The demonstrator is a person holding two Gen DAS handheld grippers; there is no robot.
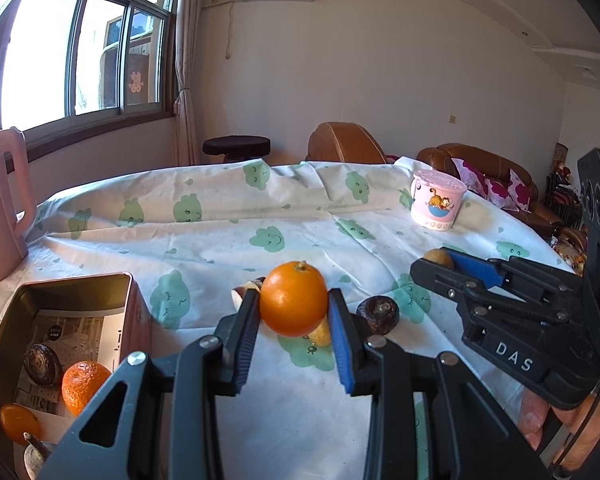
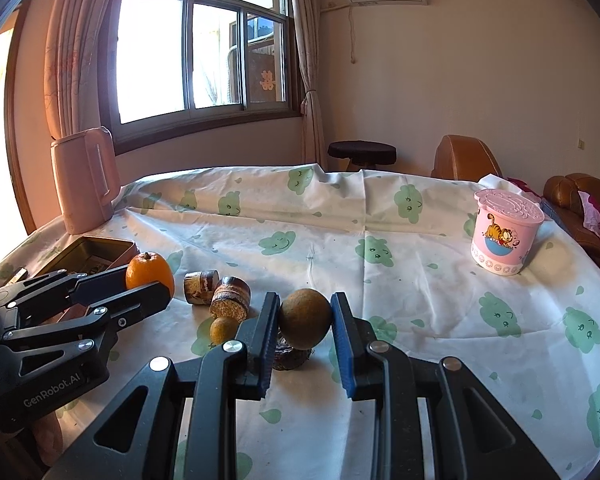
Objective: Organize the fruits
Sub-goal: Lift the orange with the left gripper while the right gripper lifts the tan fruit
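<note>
Orange fruit (image 1: 293, 305) clamped in the left tool (image 1: 294, 320) above the counter (image 1: 220, 248), brown round fruit (image 2: 305, 319) clamped in the right tool (image 2: 305, 322), metal tin (image 1: 129, 300) holding other fruits at left, dark fruit (image 1: 378, 314) and cut pieces (image 2: 230, 298) lying between, pink cup (image 2: 505, 236) well apart.
</note>
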